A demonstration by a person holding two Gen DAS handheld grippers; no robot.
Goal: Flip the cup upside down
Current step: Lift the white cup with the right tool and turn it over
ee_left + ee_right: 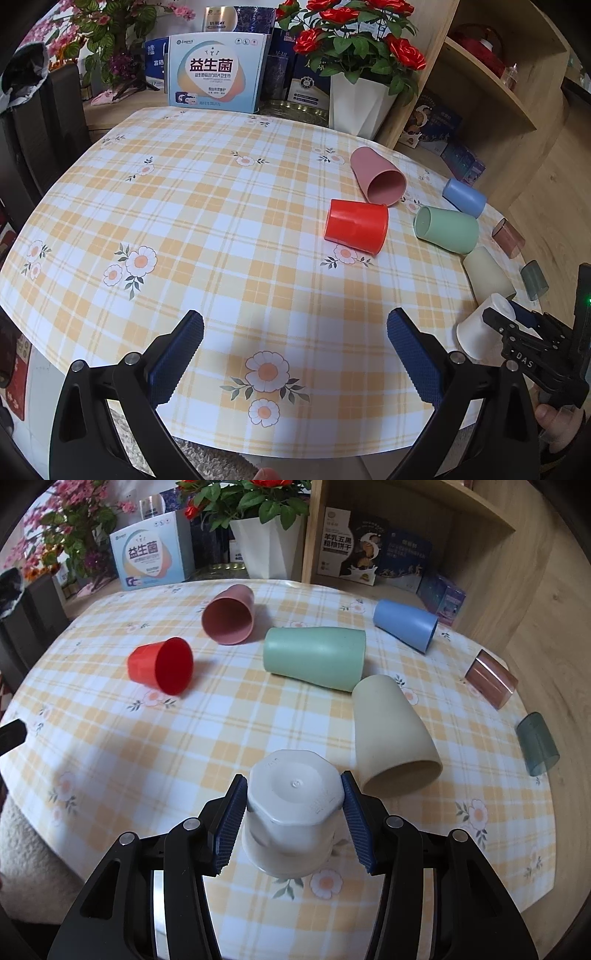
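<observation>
A white cup (293, 812) stands upside down, base up, on the checked tablecloth (147, 746), between the blue pads of my right gripper (294, 814), which is shut on its sides. In the left wrist view the white cup (476, 328) and the right gripper (517, 325) are at the far right. My left gripper (295, 354) is open and empty above the tablecloth (221, 221) near the front edge.
Lying on their sides: red cup (162, 666), pink cup (229, 614), green cup (314, 657), blue cup (404, 624), beige cup (395, 734). Two tinted glasses (489, 679) (537, 744) lie by the right edge. Boxes, a flower pot (266, 546) and shelves stand behind.
</observation>
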